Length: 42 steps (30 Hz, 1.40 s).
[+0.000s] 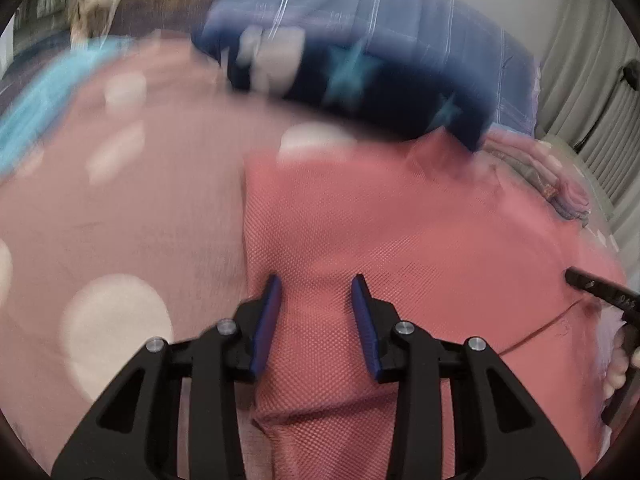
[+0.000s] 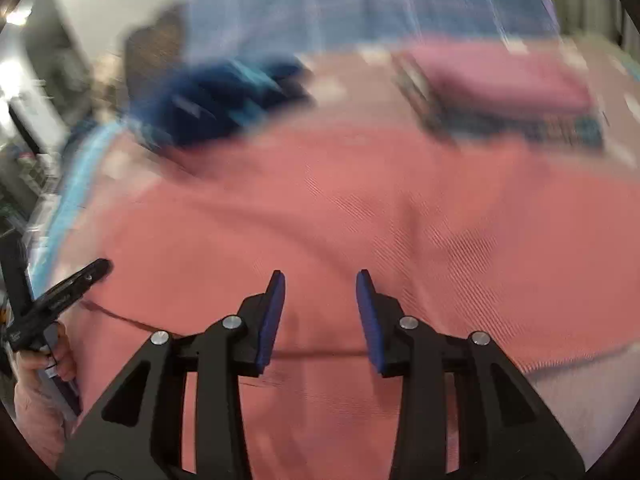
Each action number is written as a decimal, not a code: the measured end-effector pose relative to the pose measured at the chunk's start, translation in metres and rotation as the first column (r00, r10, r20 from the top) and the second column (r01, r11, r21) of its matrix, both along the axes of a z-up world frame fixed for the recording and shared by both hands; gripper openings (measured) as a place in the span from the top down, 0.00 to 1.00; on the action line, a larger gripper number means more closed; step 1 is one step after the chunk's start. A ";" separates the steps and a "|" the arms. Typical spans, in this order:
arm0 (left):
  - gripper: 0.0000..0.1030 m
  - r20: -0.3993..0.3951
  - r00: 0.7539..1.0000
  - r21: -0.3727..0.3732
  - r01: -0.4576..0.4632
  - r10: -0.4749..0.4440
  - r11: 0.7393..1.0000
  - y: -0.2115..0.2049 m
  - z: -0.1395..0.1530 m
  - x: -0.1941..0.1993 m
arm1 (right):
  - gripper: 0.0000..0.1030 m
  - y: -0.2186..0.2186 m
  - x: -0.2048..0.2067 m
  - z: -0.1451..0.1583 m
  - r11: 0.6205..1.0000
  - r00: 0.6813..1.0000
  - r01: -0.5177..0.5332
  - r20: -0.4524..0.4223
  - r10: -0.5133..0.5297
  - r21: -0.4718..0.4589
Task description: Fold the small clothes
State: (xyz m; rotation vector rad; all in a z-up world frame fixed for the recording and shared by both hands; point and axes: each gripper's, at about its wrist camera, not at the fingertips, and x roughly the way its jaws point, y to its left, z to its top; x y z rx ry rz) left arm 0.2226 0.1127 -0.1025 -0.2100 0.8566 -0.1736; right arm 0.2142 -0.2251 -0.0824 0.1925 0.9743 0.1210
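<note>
A coral-pink mesh garment [image 1: 400,232] lies spread flat on a pink bedsheet with pale dots [image 1: 120,208]; everything else is placed here against that garment. Its left edge runs down the middle of the left wrist view, and a dark seam line [image 1: 540,328] crosses it near its right side.

The left gripper [image 1: 318,284] hangs over the garment just inside that left edge. Its blue pads [image 1: 266,320] stand part-way apart with only flat cloth seen between them — nothing is pinched, and whether the tips touch the fabric cannot be told.

The right gripper [image 2: 320,280] is over the garment's near middle, close to the seam [image 2: 320,354]. Its jaws are likewise partly apart with no fold caught between the pads [image 2: 370,320]. Each gripper shows at the side of the other's view, with a hand [image 2: 44,364] on the left one's handle.

Beyond the garment's far edge lies a dark navy garment with teal stars [image 1: 360,76], badly blurred. To the garment's far right sits a stack of folded clothes [image 2: 512,92], pink on top. Off its far left is a light blue cloth [image 1: 52,92], and behind everything a blue striped quilt [image 1: 380,8].
</note>
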 end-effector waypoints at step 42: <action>0.25 -0.008 0.988 0.206 0.152 -0.153 0.967 -0.088 0.000 -0.002 | 0.95 -0.101 -0.025 0.081 0.858 0.925 0.071 0.287 -0.247 0.508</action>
